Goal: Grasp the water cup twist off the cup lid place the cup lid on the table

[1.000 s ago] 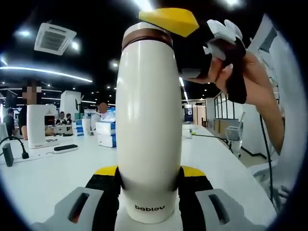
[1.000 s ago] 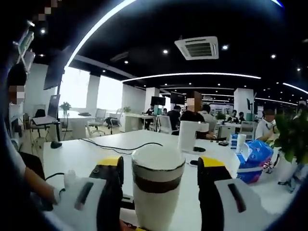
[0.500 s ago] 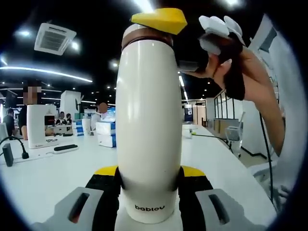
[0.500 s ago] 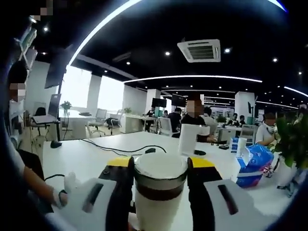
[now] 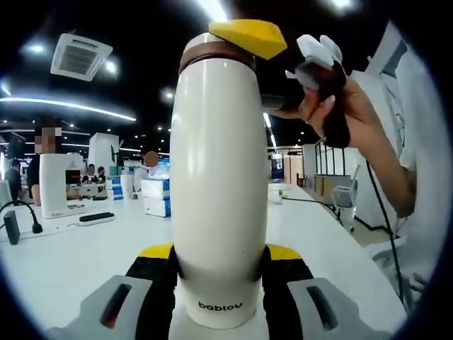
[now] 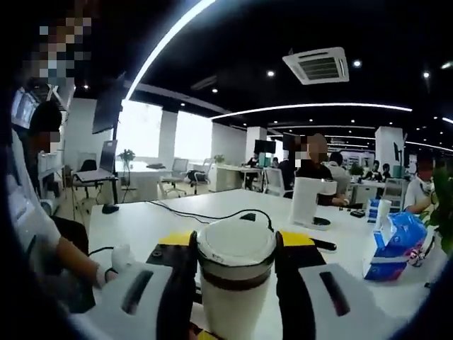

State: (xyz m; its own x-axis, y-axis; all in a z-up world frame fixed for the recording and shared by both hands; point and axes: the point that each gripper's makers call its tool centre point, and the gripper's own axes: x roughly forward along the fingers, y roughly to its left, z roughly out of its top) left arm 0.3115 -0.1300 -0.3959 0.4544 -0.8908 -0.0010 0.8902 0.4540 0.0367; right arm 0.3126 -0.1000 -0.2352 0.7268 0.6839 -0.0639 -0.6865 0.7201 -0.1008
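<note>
Already the left gripper (image 5: 219,273) clamps the water cup (image 5: 219,184) at frame centre and the right gripper (image 6: 235,265) pinches the cup lid (image 6: 236,244), so a weak base grip could let the cup spin with the lid.

Left tool (image 5: 219,273): black jaws, yellow tips, grey housings; white sleeve (image 5: 417,142).

Open-plan office: desks (image 6: 212,212), ceiling AC (image 6: 320,65), staff.

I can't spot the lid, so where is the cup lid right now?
Still on top of the white water cup: in the right gripper view the cup lid sits low and central, clamped between the right hand-held gripper jaws.
</note>
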